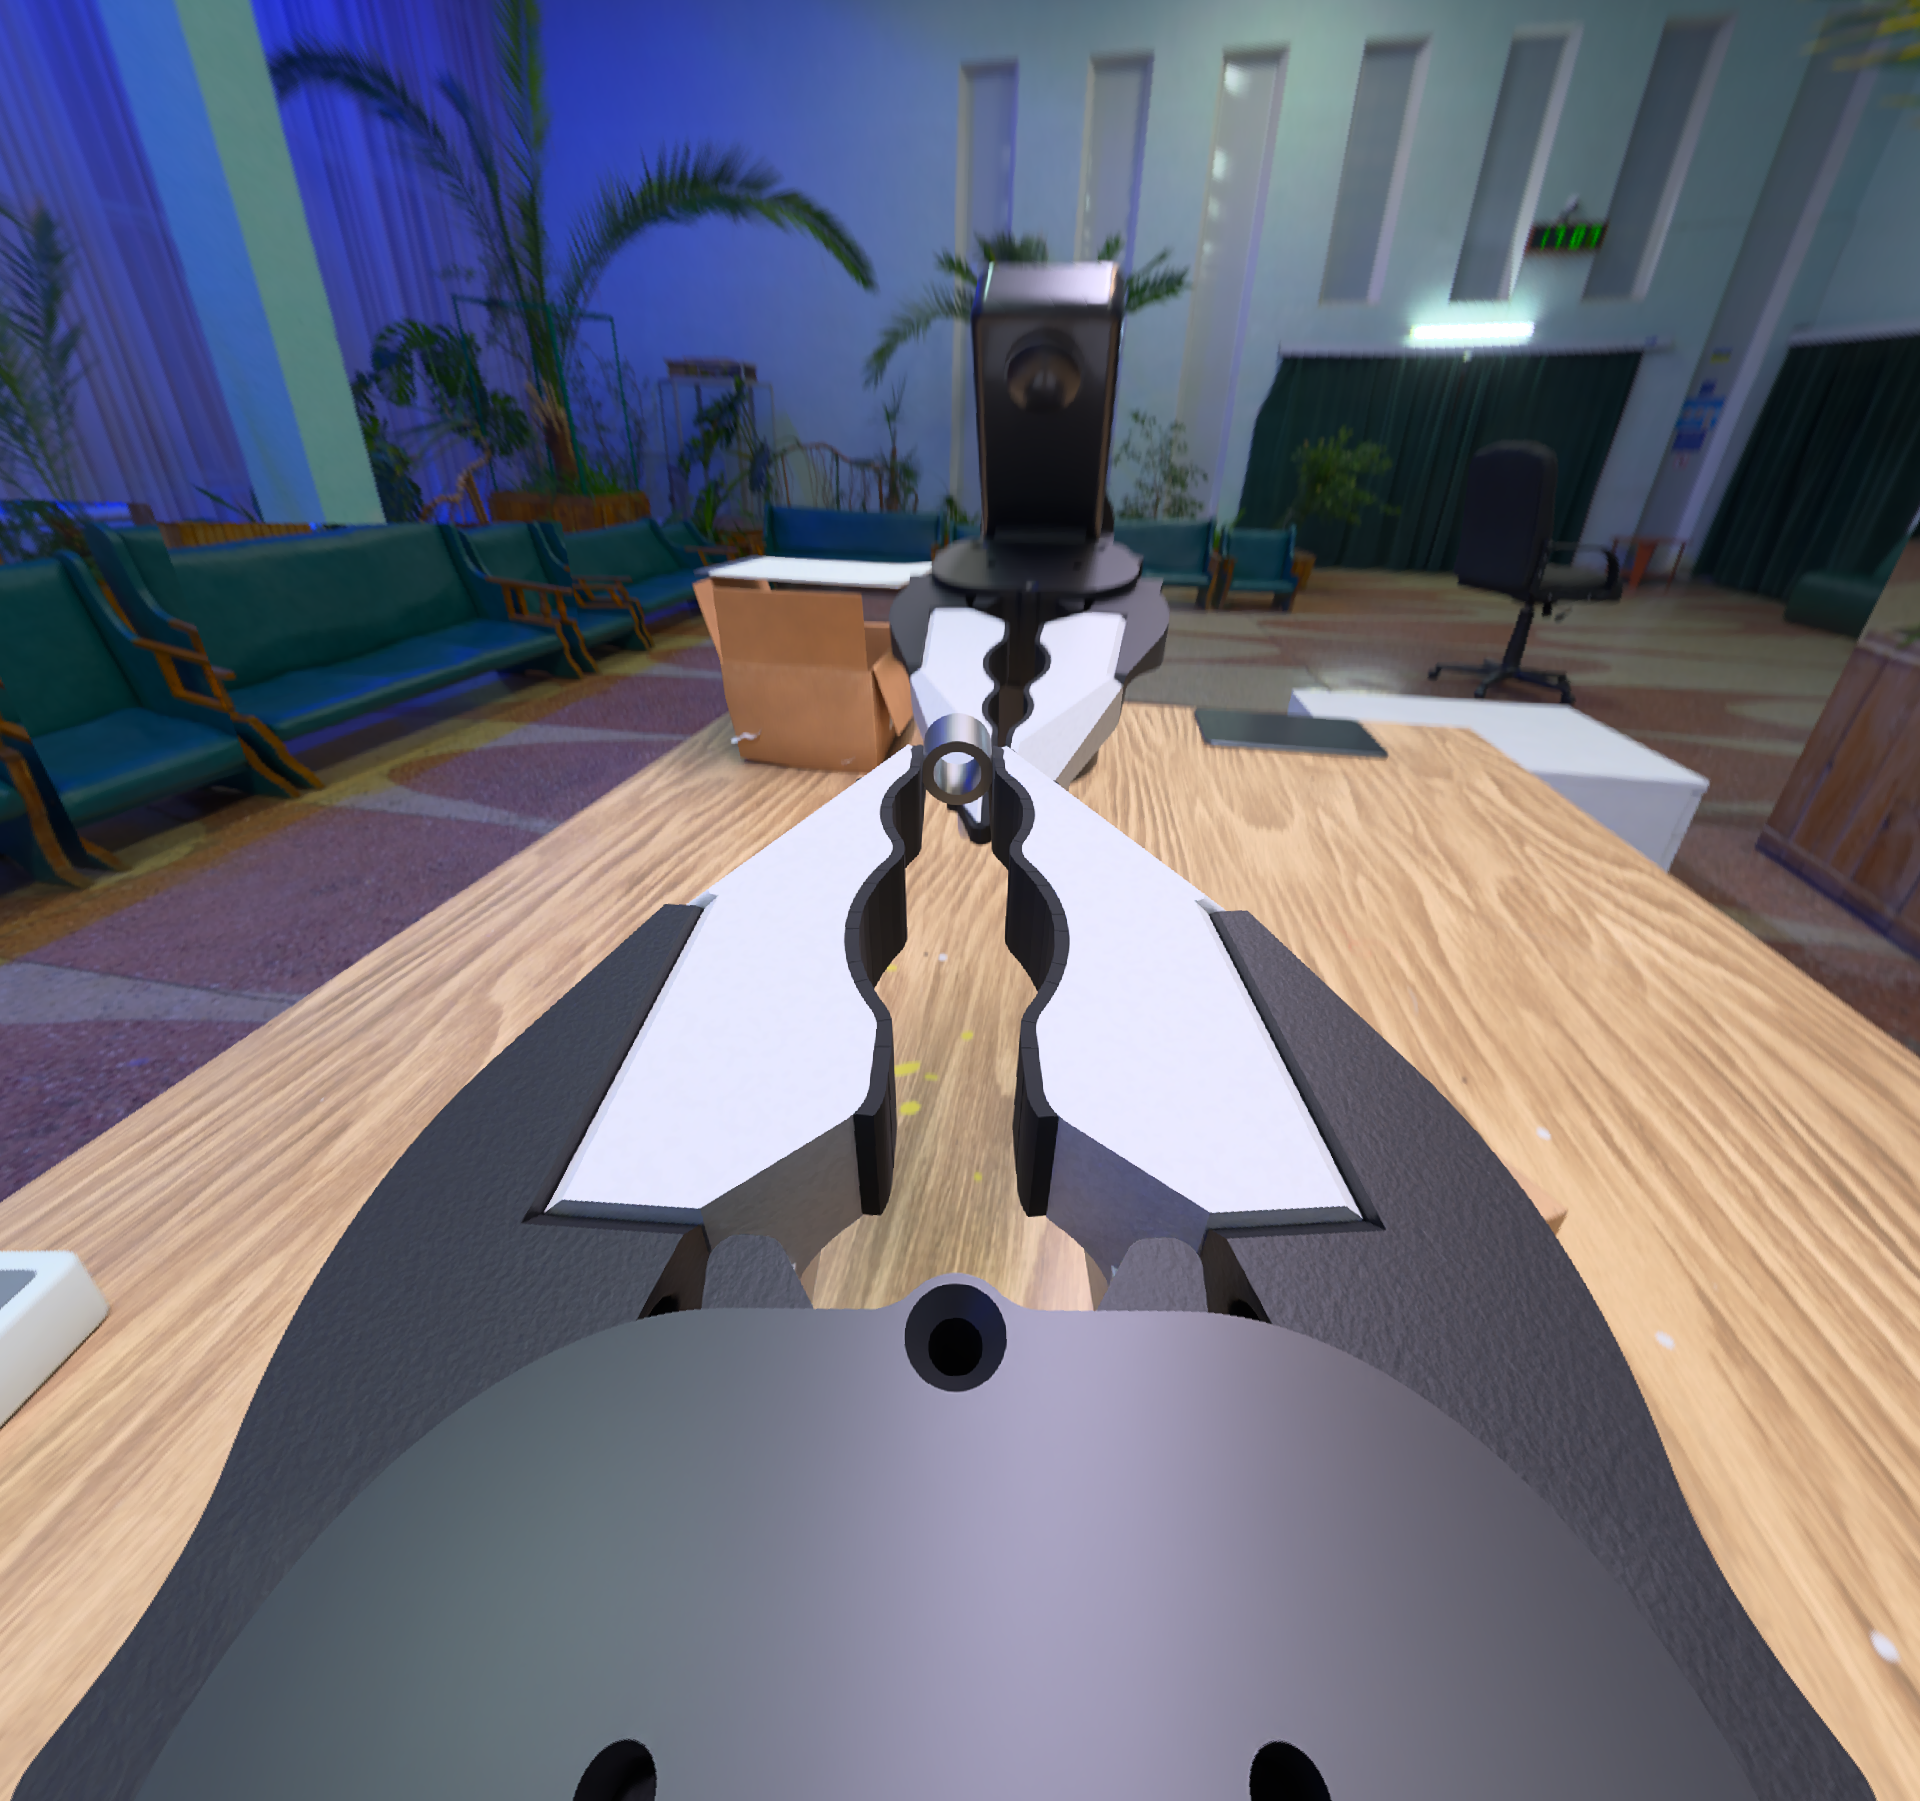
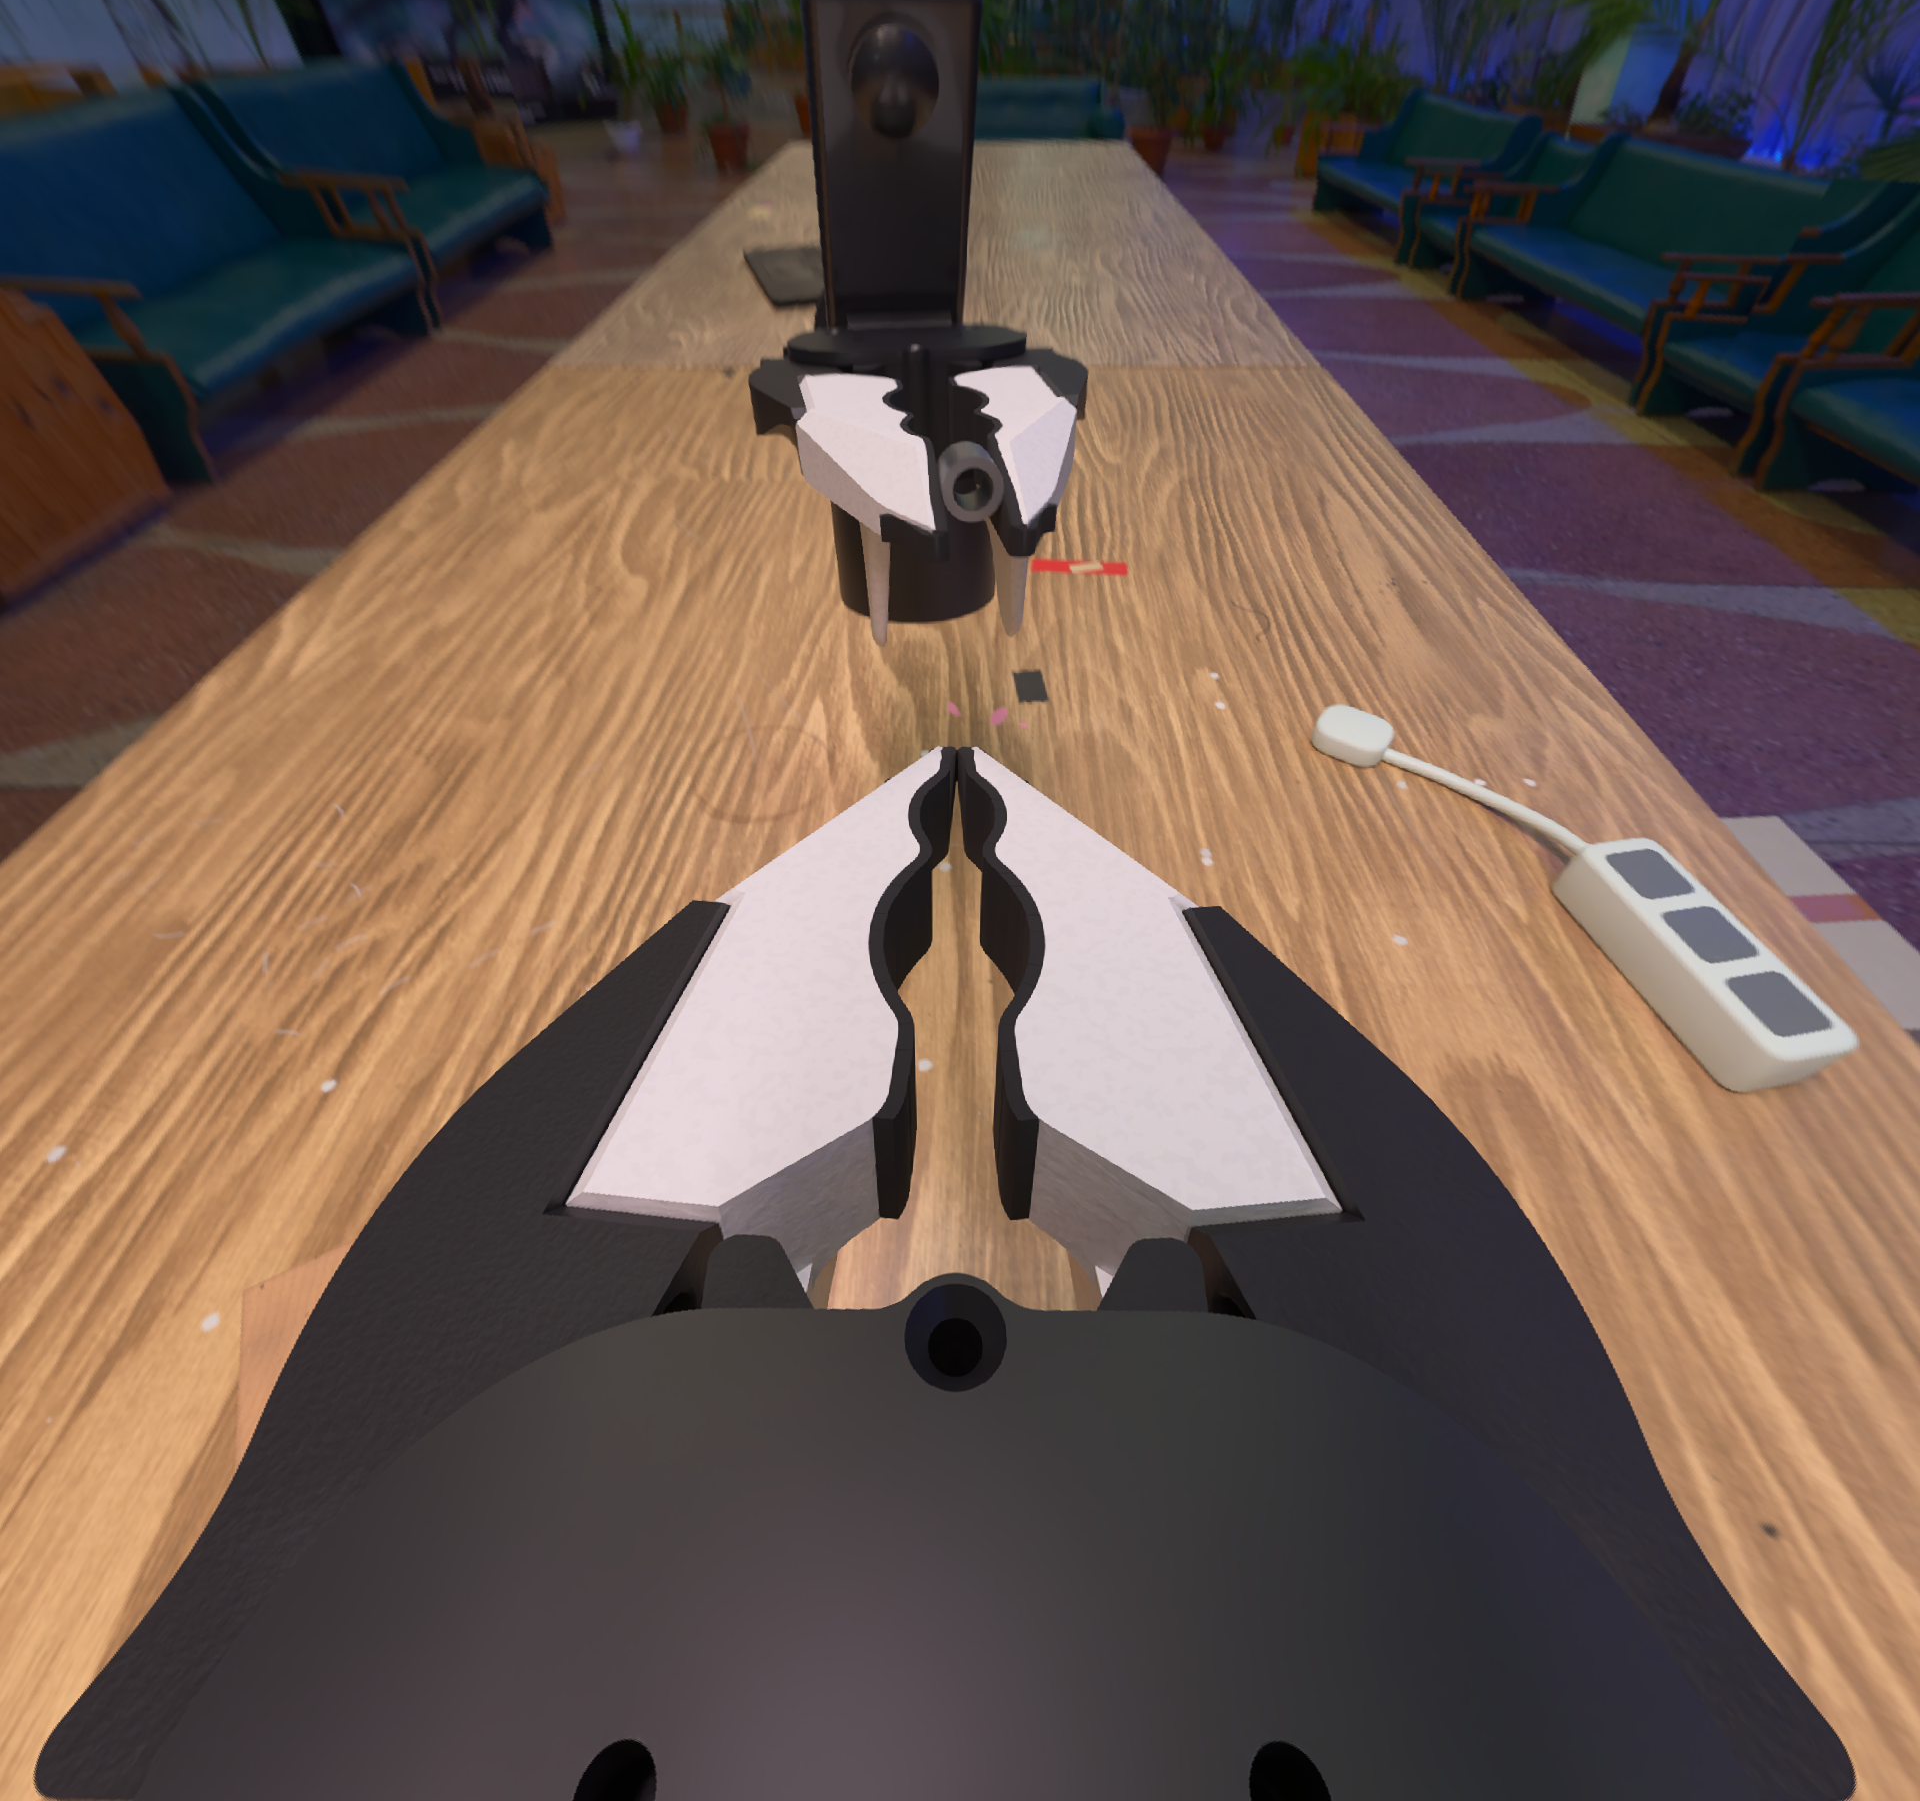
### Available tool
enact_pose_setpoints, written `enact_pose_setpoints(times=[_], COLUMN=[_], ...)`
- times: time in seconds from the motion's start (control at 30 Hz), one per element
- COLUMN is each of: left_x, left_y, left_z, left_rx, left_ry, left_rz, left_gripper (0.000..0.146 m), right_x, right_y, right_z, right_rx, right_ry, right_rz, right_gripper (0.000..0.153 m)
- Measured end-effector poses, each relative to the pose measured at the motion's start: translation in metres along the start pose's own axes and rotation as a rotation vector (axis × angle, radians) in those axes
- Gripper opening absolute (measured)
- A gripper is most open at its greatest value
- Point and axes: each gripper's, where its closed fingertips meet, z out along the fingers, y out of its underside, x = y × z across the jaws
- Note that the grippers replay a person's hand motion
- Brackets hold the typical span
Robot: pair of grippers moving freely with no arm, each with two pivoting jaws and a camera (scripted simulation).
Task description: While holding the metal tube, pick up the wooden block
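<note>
Fingers [image 1: 902,821] of the left gripper [image 1: 958,775] are pinched on the tube [image 1: 956,764] at their tips; it is held end-on above the table [image 1: 1403,920], bore toward the camera. From the right wrist view the same hold is confirmed: tube [image 2: 971,484] clamped between the far gripper's [image 2: 971,504] fingers, off the table [image 2: 468,816]. Holding part judged done. Right gripper [image 2: 954,759] fingers are pressed nearly together at the tips, nothing between them, so the block pickup is judged still left.

Block is not clearly seen. A pale wood-toned slab edge [image 2: 272,1336] is glimpsed low left behind the right gripper body, and a small tan corner [image 1: 1550,1211] past the left gripper's right side; either could be the block, cannot be told. Most of each is hidden by the gripper bodies. Tube length is foreshortened. A power strip [image 2: 1704,962] is noted to the right, a cardboard box [image 1: 800,671] beyond the table end.
</note>
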Motion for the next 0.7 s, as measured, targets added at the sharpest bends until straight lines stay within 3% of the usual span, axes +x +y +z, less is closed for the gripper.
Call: enact_pose_setpoints(times=[0.07, 0.13, 0.23, 0.37, 0.5, 0.7], left_x=[-0.001, -0.006, -0.010, -0.010, -0.004, 0.004], left_y=[0.000, -0.001, -0.004, -0.005, -0.009, -0.021], left_z=[-0.002, -0.006, -0.013, -0.013, -0.010, -0.012], left_rx=[-0.014, 0.001, 0.014, -0.008, -0.017, -0.032], left_ry=[0.008, -0.005, -0.009, -0.018, -0.008, -0.016], left_rz=[0.001, -0.004, -0.014, -0.004, 0.017, 0.067], left_gripper=[0.011, 0.011, 0.011, 0.011, 0.011, 0.011], right_x=[-0.002, -0.015, -0.054, -0.117, -0.189, -0.244], right_y=[-0.002, -0.002, 0.002, 0.015, 0.041, 0.112], right_z=[0.001, 0.003, 0.005, -0.002, -0.002, 0.033], right_rx=[-0.057, -0.155, -0.315, -0.471, -0.522, -0.594], right_ry=[0.020, 0.017, -0.050, -0.073, -0.076, 0.142], right_rz=[-0.028, -0.061, -0.106, -0.086, 0.067, 0.439], right_gripper=[0.003, 0.029, 0.048, 0.062, 0.069, 0.076])
